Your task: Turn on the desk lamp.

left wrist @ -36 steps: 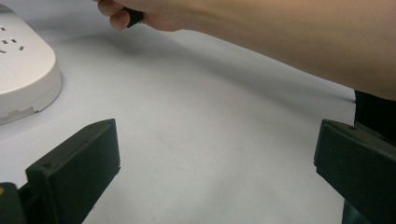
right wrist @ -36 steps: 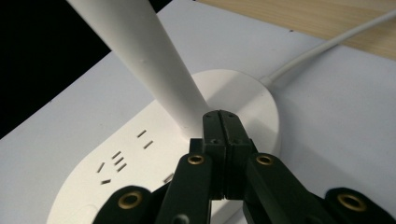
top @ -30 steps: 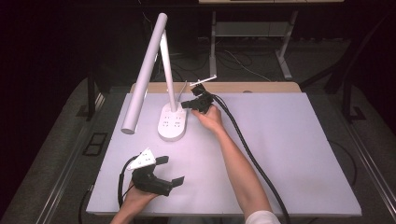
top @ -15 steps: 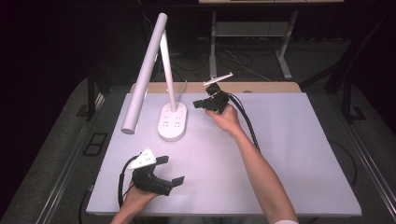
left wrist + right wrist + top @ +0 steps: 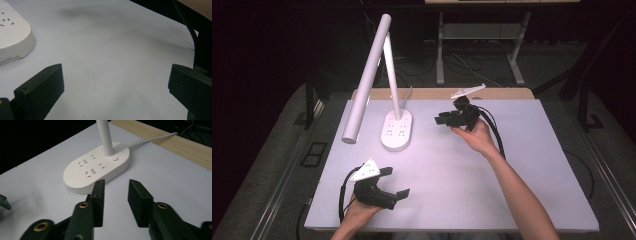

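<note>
A white desk lamp stands at the table's back left; its oval base (image 5: 396,131) (image 5: 97,167) carries socket holes and a round button (image 5: 115,158). The thin stem (image 5: 105,135) rises to a long bar head (image 5: 367,80). My right gripper (image 5: 444,120) (image 5: 116,187) hovers just right of the base, pointing at it, open with a narrow gap and nothing between its jaws. My left gripper (image 5: 394,182) (image 5: 115,85) rests near the front left edge, jaws spread wide over bare table, with the base's corner (image 5: 12,42) to its left.
The table is covered by a white sheet (image 5: 512,190), with a wooden strip (image 5: 512,93) (image 5: 175,143) along the back edge. The lamp's white cable (image 5: 155,138) runs off the back. Black cables (image 5: 497,135) trail from the right gripper. Dark floor and a stand (image 5: 439,55) lie behind.
My right gripper has drawn back to the right, away from the lamp base where it was a second ago. The left gripper has stayed put.
</note>
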The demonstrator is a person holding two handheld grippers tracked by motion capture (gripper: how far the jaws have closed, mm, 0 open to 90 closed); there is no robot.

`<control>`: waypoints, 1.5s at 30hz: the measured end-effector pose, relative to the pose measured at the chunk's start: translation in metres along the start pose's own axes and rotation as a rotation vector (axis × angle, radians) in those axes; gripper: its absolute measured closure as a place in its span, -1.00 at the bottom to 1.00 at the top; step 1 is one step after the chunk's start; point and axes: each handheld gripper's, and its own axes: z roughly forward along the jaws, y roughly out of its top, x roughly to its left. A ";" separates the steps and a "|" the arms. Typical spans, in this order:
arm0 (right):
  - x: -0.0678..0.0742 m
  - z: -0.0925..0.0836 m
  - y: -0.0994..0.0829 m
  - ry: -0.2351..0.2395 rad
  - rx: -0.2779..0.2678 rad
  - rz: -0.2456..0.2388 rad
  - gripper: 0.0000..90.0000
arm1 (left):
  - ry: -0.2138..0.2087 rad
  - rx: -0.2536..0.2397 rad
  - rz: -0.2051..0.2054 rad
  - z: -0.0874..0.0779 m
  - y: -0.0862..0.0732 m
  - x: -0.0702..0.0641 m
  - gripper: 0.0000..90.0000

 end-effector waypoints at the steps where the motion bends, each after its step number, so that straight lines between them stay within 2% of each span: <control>1: 0.002 -0.005 -0.002 -0.015 -0.002 -0.005 0.25 | 0.000 0.000 0.000 0.000 0.000 0.000 -1.00; 5: 0.007 -0.023 -0.012 -0.063 -0.015 -0.021 -0.28 | 0.001 0.002 -0.001 0.000 0.000 -0.001 -1.00; 9: 0.011 -0.041 -0.022 -0.083 -0.028 -0.023 -0.72 | 0.004 -0.003 -0.002 -0.001 0.000 -0.001 -1.00; 11: 0.014 -0.051 -0.028 -0.083 -0.034 -0.022 -0.78 | 0.004 -0.001 -0.002 0.000 0.000 -0.001 -1.00; 13: 0.015 -0.060 -0.034 -0.076 -0.042 -0.014 -0.98 | 0.002 0.003 0.003 0.000 0.000 -0.001 -1.00; 14: 0.015 -0.060 -0.034 -0.076 -0.042 -0.014 -0.98 | 0.002 0.003 0.003 0.000 0.000 -0.001 -1.00; 15: 0.016 -0.069 -0.040 -0.079 -0.040 -0.004 -0.99 | 0.000 0.004 0.003 0.000 0.000 -0.001 -1.00; 23: 0.023 -0.098 -0.067 -0.087 -0.046 0.012 -0.99 | 0.001 -0.001 0.002 -0.001 0.000 -0.002 -1.00; 28: 0.026 -0.110 -0.082 -0.083 -0.048 0.030 -0.99 | 0.002 -0.005 -0.001 -0.001 0.000 -0.002 -1.00; 29: 0.026 -0.116 -0.090 -0.078 -0.048 0.046 -0.99 | 0.002 -0.005 0.001 -0.001 0.000 -0.002 -1.00; 35: 0.028 -0.129 -0.109 -0.091 -0.070 0.068 -0.99 | 0.002 -0.002 0.003 0.000 0.001 -0.002 -1.00; 41: 0.033 -0.144 -0.141 -0.099 -0.077 0.130 -0.99 | 0.002 -0.002 0.005 -0.001 0.001 -0.003 -1.00; 45: 0.035 -0.149 -0.162 -0.101 -0.106 0.168 -0.99 | 0.003 0.002 0.007 0.000 0.001 -0.003 -1.00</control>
